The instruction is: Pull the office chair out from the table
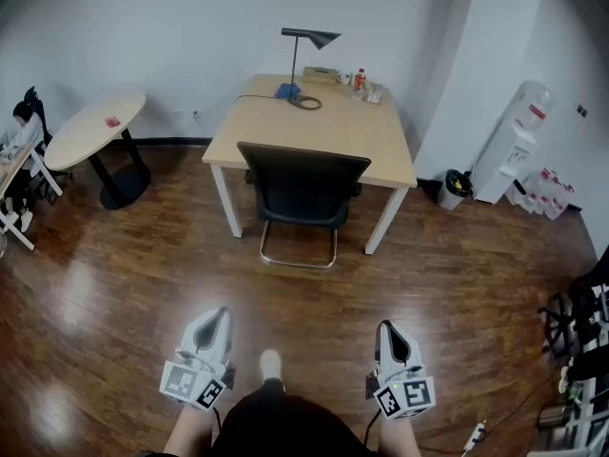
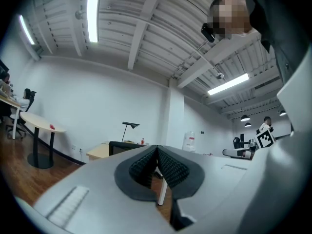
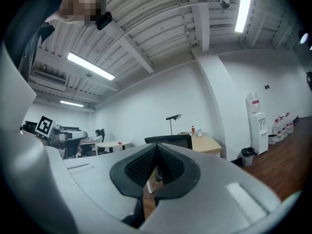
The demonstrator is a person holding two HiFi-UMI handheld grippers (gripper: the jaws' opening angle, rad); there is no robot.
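A black office chair with a chrome sled base stands tucked against the near side of a light wooden table. Its backrest shows in the left gripper view and the right gripper view. My left gripper and right gripper hover low over the wooden floor, well short of the chair, pointing toward it. Both are shut with nothing between their pads. The left gripper and the right gripper show closed black pads.
A black desk lamp, bottles and small items sit at the table's far end. A round side table stands at left, a water dispenser and a bin at right. My shoe shows between the grippers. Desks and chairs line both sides.
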